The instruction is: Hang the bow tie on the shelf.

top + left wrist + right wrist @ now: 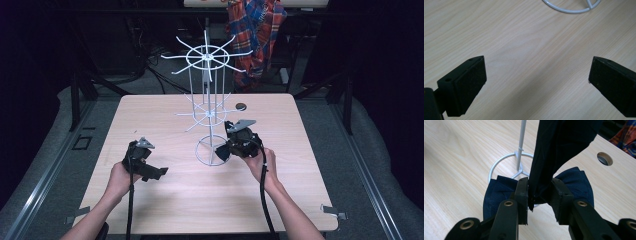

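Dark room all round, light wood table (pixel 165 200) in the middle, plaid cloth (pixel 256 30) hanging behind the far edge. White wire rack (pixel 209 95) stands mid-table: ring base, centre pole, two tiers of radial arms. High view has both grippers: left gripper (pixel 159 172) low over bare table left of the rack base, held in the left hand (pixel 120 180); right gripper (pixel 223 151) at the base ring's right side, held in the right hand (pixel 260 162), grey plate on top, cable trailing back along the forearm. From up there the dark blue cloth (pixel 221 152) is just a small dark wedge at the jaw tips, overlapping the ring; can't read the grip from that angle. Right gripper view settles it: jaws closed narrow on the dark blue cloth (pixel 541 182), a strip of it running up out of frame top, folded lobes bulging out either side of the jaws. Upper end of the strip is cut off, so can't tell what it's attached to, if anything. Same view shows the rack pole and base ring (pixel 520 157) just beyond the cloth, plus a round hole (pixel 604 158) in the tabletop at right; in the high view that hole (pixel 241 106) is only a dark spot. Left gripper view: jaws spread wide, nothing between them, bare wood grain below, an arc of the rack's base ring (pixel 569 10) clipped at the top edge. Rack's upper tier is thin against the dark background, arm tips hard to trace.
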